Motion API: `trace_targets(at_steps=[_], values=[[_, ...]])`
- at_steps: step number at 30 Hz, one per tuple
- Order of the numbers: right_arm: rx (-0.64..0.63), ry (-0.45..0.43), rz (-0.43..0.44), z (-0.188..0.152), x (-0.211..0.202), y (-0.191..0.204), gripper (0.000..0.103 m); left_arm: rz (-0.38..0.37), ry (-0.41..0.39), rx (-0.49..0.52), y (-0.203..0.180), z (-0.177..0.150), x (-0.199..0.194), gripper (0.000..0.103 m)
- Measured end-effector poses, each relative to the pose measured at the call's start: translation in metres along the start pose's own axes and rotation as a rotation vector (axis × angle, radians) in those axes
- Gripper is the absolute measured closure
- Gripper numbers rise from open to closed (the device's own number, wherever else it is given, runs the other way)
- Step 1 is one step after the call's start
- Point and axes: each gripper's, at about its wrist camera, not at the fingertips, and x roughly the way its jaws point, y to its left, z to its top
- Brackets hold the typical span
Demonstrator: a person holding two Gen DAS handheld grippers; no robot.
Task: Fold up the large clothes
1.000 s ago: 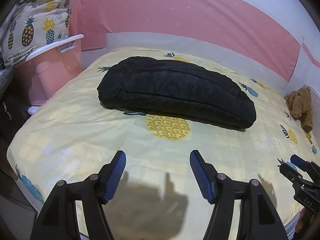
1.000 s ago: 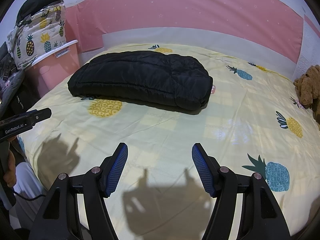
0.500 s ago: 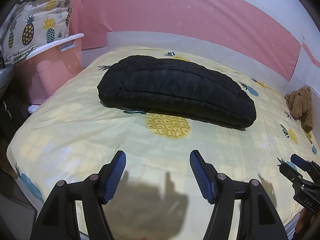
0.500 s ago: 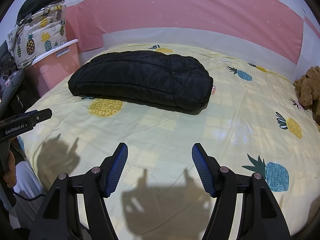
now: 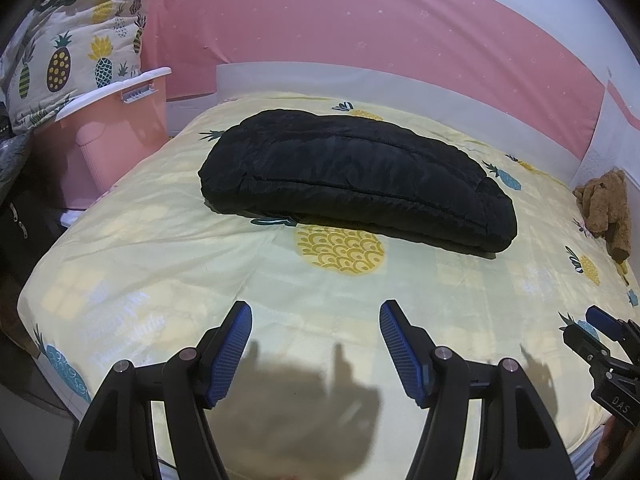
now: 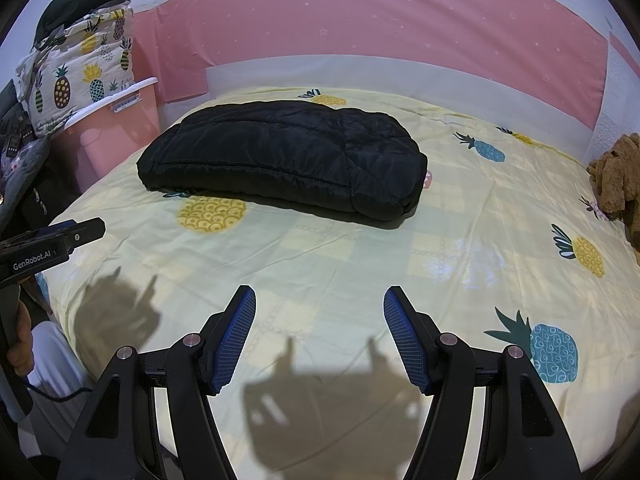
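A black puffy jacket (image 5: pixel 356 178) lies folded into a compact bundle on the bed's yellow pineapple sheet (image 5: pixel 160 248); it also shows in the right wrist view (image 6: pixel 288 160). My left gripper (image 5: pixel 316 312) is open and empty, held over the near part of the bed, well short of the jacket. My right gripper (image 6: pixel 320 296) is open and empty too, also short of the jacket. The right gripper shows at the right edge of the left wrist view (image 5: pixel 604 344), and the left gripper at the left edge of the right wrist view (image 6: pixel 52 240).
A pink bin (image 5: pixel 108 136) with a white rim stands left of the bed, with pineapple-print bedding (image 5: pixel 72 60) piled behind it. A brown plush toy (image 6: pixel 616 176) lies at the bed's right edge. A pink and white padded wall (image 6: pixel 360 40) borders the far side.
Both grippers stay open and nearly still. The left wrist view has shifted very slightly; the jacket has not moved.
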Motion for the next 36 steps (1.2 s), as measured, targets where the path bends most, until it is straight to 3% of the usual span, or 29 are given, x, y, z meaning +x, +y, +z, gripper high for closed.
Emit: trace_targets(at_steps=[36], values=[[-0.018,0.013,-0.001,-0.0028,0.0029,-0.0033,0.036,0.052,-0.014,-0.004,-0.0054,-0.0058,0.0027,0.033]])
